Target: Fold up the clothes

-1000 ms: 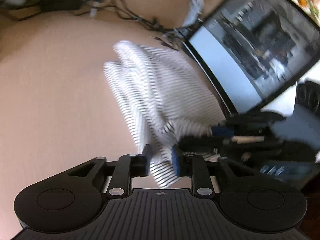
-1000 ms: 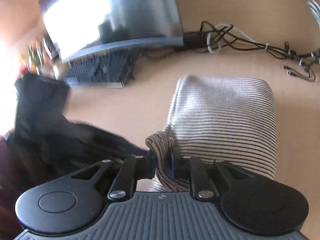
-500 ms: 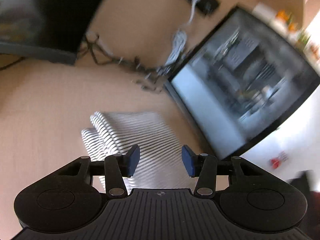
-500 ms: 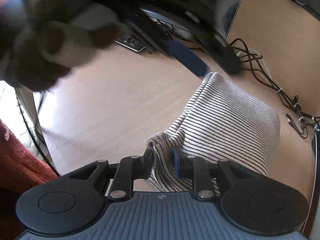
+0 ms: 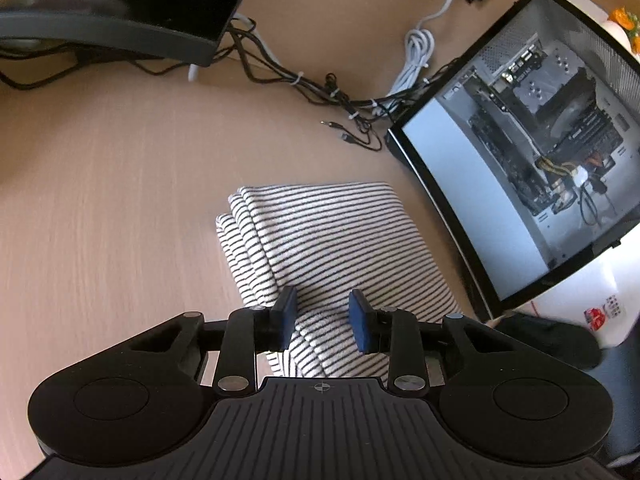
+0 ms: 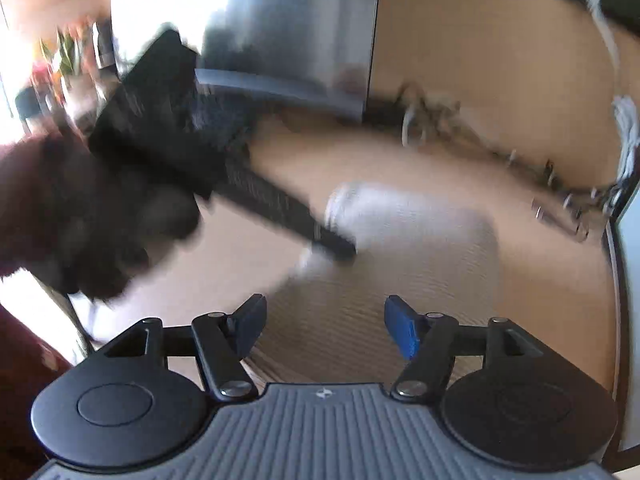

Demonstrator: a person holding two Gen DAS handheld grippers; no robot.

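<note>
On a pale wooden desk (image 5: pixel 100 208), the black left gripper with blue fingertip pads (image 5: pixel 322 322) hangs with its jaws parted, grasping nothing, just above the near edge of a folded white garment with thin black stripes (image 5: pixel 332 248). That garment lies flat in a neat rectangle, its stacked layers showing along the left side. Just beside its right edge stands a glass-sided computer case with exposed boards and wiring (image 5: pixel 536 152). Beyond the garment, a tangle of black and white cables (image 5: pixel 344 100) trails across the desk toward the lower edge of a dark curved monitor (image 5: pixel 120 28) at the far left. From the other camera, the black right gripper with blue fingertip pads (image 6: pixel 324 330) is spread wide and holds nothing, poised over the near part of the same striped garment (image 6: pixel 400 248), which is heavily blurred there. To its left, a dark blurred shape, possibly the other gripper and a gloved hand (image 6: pixel 132 184), reaches to the garment's far corner; the blur prevents a firmer reading.
</note>
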